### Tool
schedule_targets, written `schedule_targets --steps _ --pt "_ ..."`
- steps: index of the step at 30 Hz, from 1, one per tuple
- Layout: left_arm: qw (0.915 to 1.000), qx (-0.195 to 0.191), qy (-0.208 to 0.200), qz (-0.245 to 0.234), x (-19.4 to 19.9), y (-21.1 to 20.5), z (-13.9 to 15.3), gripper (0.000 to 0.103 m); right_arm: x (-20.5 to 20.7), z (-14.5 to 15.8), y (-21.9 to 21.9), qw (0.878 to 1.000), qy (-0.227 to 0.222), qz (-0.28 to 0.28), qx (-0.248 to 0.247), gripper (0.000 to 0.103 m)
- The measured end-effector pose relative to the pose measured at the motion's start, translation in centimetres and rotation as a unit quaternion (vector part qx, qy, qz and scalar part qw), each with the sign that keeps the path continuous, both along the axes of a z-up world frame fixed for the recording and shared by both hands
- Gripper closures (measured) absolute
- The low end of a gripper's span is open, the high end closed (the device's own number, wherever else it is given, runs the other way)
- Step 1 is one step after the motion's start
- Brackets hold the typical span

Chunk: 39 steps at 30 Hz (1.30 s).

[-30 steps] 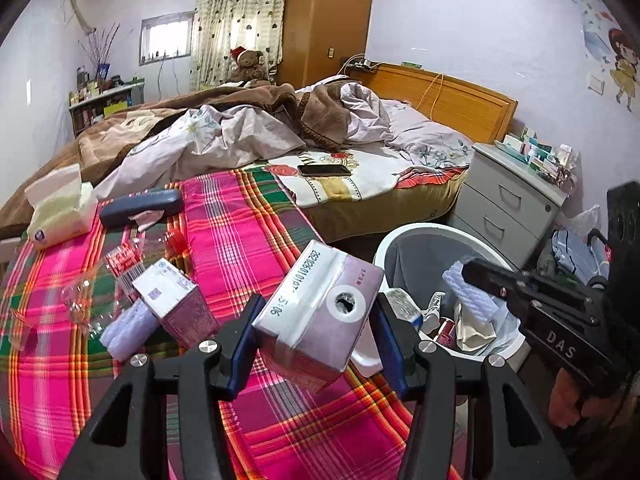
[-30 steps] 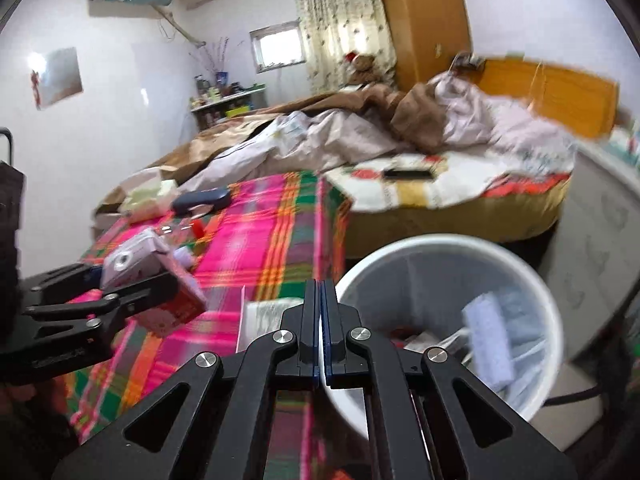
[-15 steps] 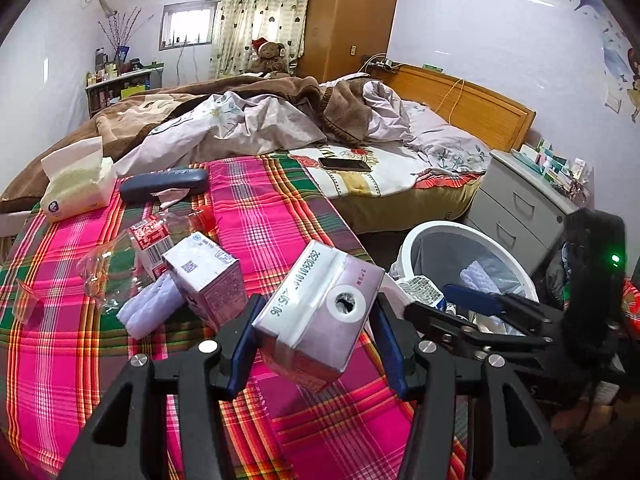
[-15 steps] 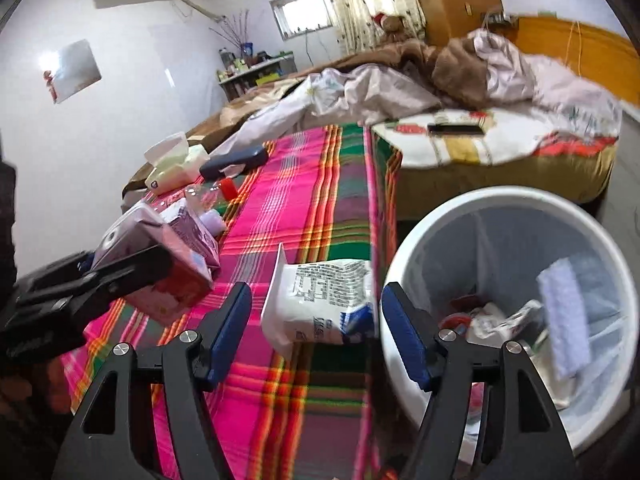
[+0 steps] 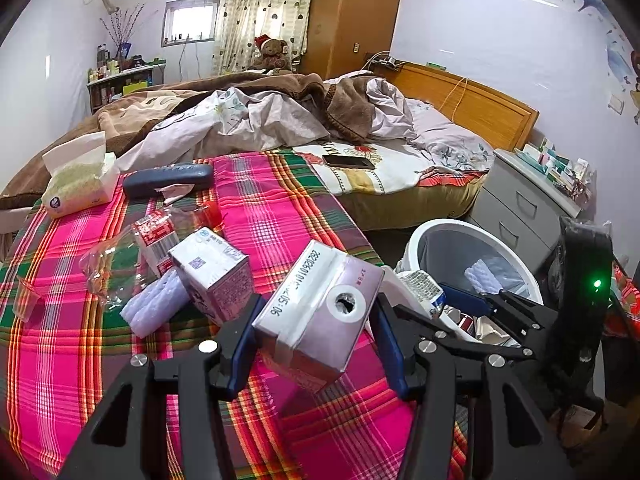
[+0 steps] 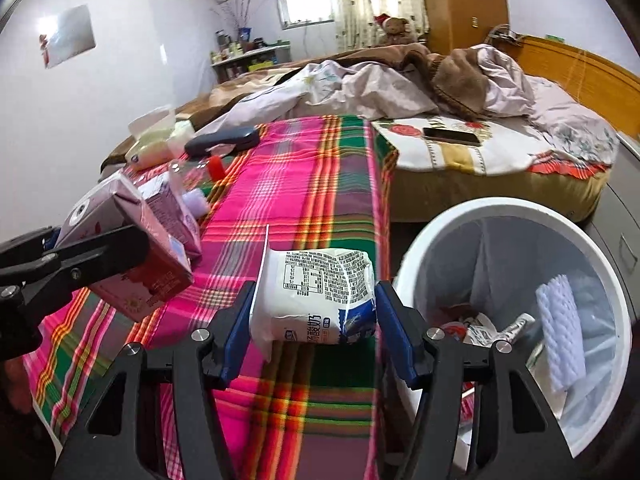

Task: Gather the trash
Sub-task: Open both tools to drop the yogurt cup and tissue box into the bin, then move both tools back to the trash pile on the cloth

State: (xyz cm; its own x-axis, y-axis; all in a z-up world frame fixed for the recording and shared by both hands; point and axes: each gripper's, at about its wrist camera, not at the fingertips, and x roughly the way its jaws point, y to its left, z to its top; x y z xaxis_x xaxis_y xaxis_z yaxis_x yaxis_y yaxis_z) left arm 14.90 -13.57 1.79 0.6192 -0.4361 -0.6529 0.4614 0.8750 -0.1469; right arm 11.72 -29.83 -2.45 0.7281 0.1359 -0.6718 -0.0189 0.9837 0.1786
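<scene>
My left gripper [image 5: 316, 340] is shut on a pink milk carton [image 5: 320, 316] held above the plaid table; the carton also shows in the right wrist view [image 6: 128, 256]. My right gripper [image 6: 314, 320] is open, its jaws on either side of a white milk pouch [image 6: 316, 296] lying at the table's edge; I cannot tell if the pads touch it. The pouch also shows in the left wrist view [image 5: 420, 286]. A white trash bin [image 6: 500, 208] with trash inside stands just right of the table, also in the left wrist view [image 5: 452, 228].
On the plaid tablecloth [image 5: 280, 200] lie a second pink carton [image 5: 216, 272], a lilac roll [image 5: 152, 308], clear plastic wrap [image 5: 112, 256], a tissue pack [image 5: 72, 176] and a dark case [image 5: 168, 178]. A bed [image 5: 280, 120] and a nightstand [image 5: 528, 200] lie beyond.
My right gripper has opened from fully shut and moved from over the bin to the white pouch at the table edge. My left gripper has kept hold of the pink carton.
</scene>
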Motion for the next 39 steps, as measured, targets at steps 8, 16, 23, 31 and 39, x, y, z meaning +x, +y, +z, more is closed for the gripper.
schedule_targets --steps 8,16,23,31,39 --pt "0.9995 0.003 -0.008 -0.030 -0.1 -3.2 0.8 0.048 -1.5 1.7 -3.8 0.999 -0.016 -0.048 0.008 0.043" --pt "0.9957 0.000 -0.012 -0.091 -0.6 -9.0 1.4 0.048 -3.0 2.1 -8.6 0.994 -0.010 -0.109 -0.013 0.042" --pt "0.9915 0.015 -0.010 -0.129 -1.1 -14.1 0.5 0.048 -3.5 1.2 -11.5 0.989 0.022 -0.141 -0.033 0.042" --pt "0.9901 0.010 0.015 -0.139 -0.8 -16.3 -0.8 0.047 -3.7 0.2 -12.9 0.986 0.042 -0.160 -0.035 0.041" --pt "0.9917 0.013 0.001 -0.128 -1.2 -15.7 -0.3 0.034 -4.0 0.5 -13.2 0.985 0.038 -0.167 -0.023 0.035"
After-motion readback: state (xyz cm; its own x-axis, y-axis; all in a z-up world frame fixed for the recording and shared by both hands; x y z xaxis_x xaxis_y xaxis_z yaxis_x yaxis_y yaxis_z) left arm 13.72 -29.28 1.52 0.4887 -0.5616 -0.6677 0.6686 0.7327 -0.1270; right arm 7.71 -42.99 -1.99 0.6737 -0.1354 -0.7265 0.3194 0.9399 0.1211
